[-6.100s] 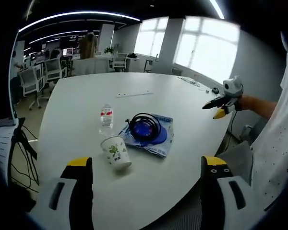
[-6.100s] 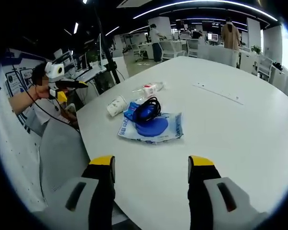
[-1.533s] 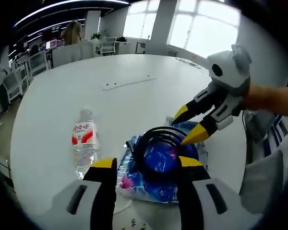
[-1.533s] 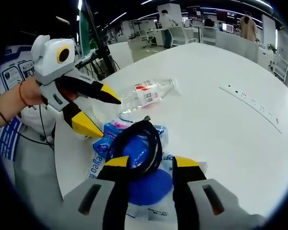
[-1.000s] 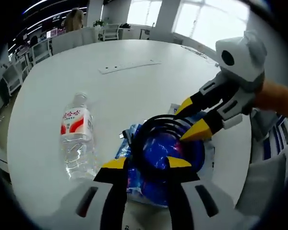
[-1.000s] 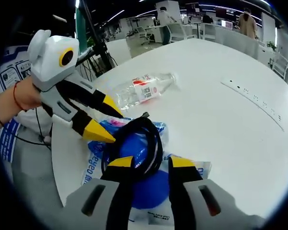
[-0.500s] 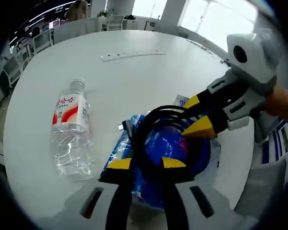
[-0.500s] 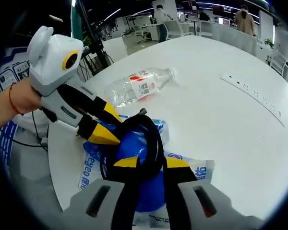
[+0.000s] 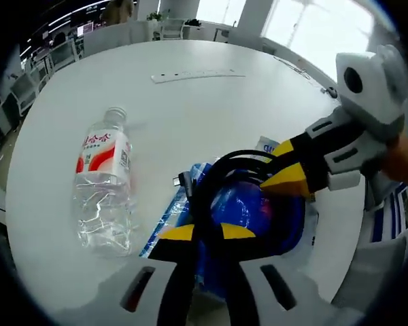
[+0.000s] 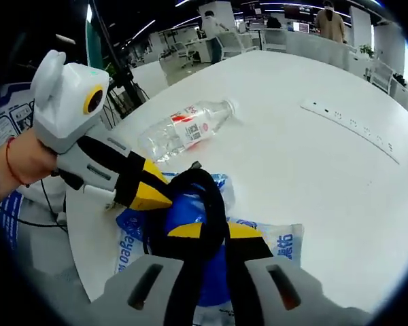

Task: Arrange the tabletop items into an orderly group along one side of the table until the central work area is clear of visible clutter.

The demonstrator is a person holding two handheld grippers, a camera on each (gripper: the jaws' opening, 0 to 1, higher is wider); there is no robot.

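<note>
Both grippers are closed on the black cable coil (image 9: pixel 221 178): our left gripper (image 9: pixel 207 232) pinches its near side, our right gripper (image 10: pixel 205 231) the opposite side. The coil rests on a blue packet (image 10: pixel 141 234) near the table (image 9: pixel 190 102) edge. We judge two risks: pulling in different directions may unwind the coil, and lifting may drag the packet off the edge. A water bottle (image 9: pixel 103 183) lies on its side just beside the packet, obstructing a sideways sweep. A power strip (image 10: pixel 350 129) lies well apart.
</note>
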